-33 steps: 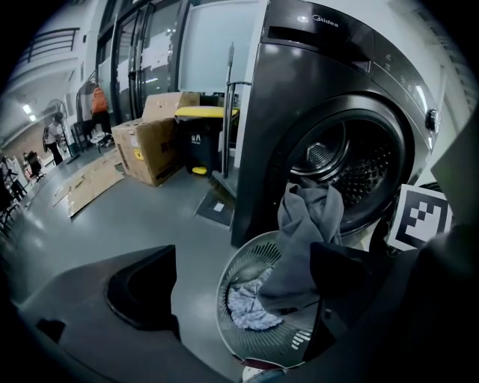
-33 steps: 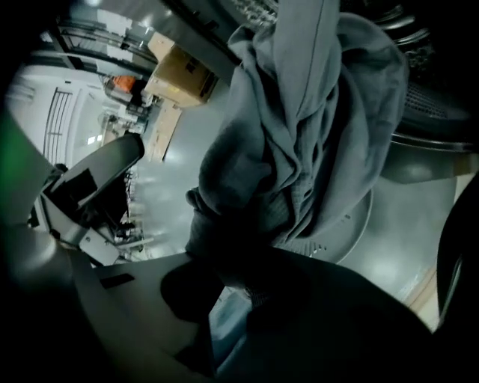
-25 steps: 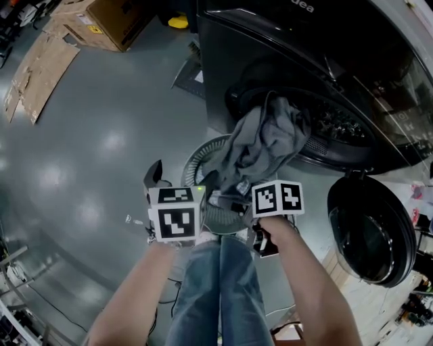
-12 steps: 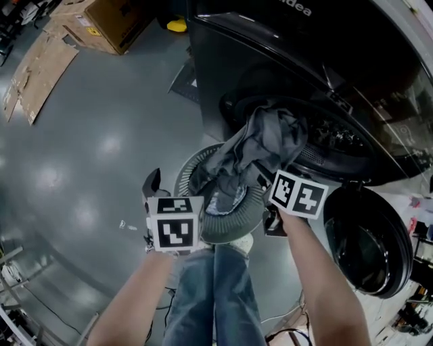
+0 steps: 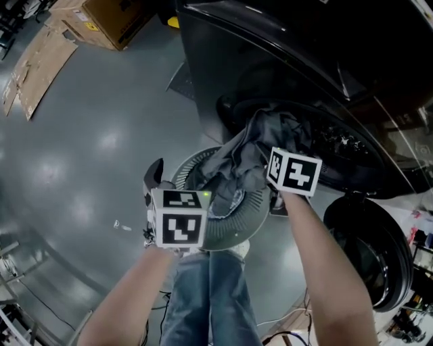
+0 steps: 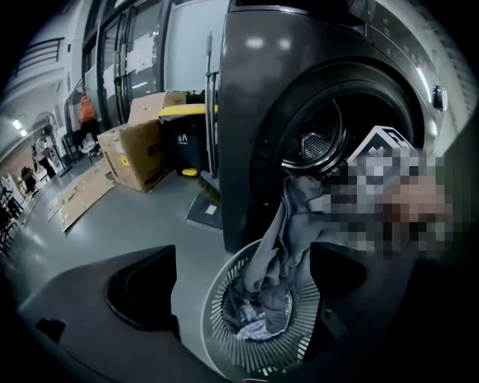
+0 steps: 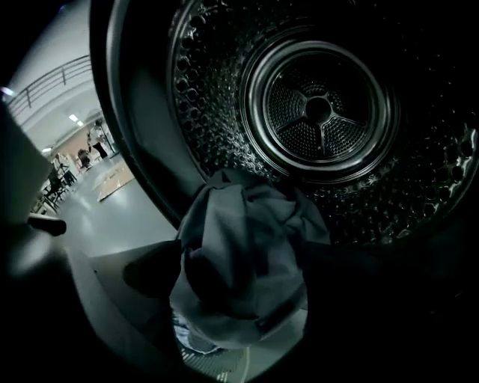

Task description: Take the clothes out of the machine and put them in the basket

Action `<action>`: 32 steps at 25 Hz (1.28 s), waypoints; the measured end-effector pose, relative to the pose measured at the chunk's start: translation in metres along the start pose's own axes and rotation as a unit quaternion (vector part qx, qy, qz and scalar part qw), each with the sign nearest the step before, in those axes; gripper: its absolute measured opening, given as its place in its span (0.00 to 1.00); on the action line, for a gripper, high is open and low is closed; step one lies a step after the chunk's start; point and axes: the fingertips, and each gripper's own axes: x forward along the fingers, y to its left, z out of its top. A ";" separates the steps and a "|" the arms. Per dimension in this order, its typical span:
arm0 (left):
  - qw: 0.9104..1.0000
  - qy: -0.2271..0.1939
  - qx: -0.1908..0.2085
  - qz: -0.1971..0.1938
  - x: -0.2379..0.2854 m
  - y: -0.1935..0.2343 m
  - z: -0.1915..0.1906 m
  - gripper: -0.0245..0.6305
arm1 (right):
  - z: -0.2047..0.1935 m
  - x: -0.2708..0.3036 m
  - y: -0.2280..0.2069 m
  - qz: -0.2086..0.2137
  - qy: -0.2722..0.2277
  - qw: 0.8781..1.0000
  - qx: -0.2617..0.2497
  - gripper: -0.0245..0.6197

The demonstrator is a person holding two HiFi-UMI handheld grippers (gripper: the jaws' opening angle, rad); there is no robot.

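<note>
A grey garment (image 5: 260, 145) hangs from the lip of the dark machine's drum (image 5: 338, 142) down into the round slatted basket (image 5: 233, 233) on the floor. In the right gripper view it is a bunched lump (image 7: 239, 247) in front of the perforated drum (image 7: 322, 112). My right gripper (image 7: 239, 277) is open, its jaws have just been opening, and the lump sits between them. Its marker cube (image 5: 292, 170) is at the drum's mouth. My left gripper (image 6: 243, 280) is open and empty over the basket (image 6: 224, 329), where a light cloth (image 6: 251, 329) lies.
The machine's round door (image 5: 369, 250) hangs open at the right. Cardboard boxes (image 5: 101, 20) and flattened cardboard (image 5: 37, 67) lie on the grey floor at the far left. The person's legs in jeans (image 5: 210, 297) stand just behind the basket.
My right gripper has moved from above the basket up along the garment to the drum's mouth and turned toward the drum. The left gripper has sunk a little toward the basket.
</note>
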 end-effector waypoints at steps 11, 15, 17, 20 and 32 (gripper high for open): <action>1.000 0.002 0.014 0.012 0.021 -0.007 0.011 0.90 | -0.024 0.051 -0.031 -0.003 0.074 0.997 0.029 0.79; 1.000 -0.003 0.020 0.006 0.024 -0.009 0.012 0.90 | -0.021 0.063 -0.014 0.017 0.060 0.997 0.045 0.79; 1.000 -0.003 0.017 0.007 0.025 -0.010 0.012 0.90 | -0.024 0.062 -0.021 -0.017 0.051 0.998 0.030 0.79; 1.000 -0.001 0.018 0.006 0.024 -0.015 0.012 0.90 | -0.031 0.059 -0.032 -0.044 0.077 0.996 0.005 0.75; 1.000 0.000 0.028 0.004 0.006 -0.005 0.001 0.90 | -0.032 0.023 -0.011 -0.008 0.078 0.997 0.009 0.11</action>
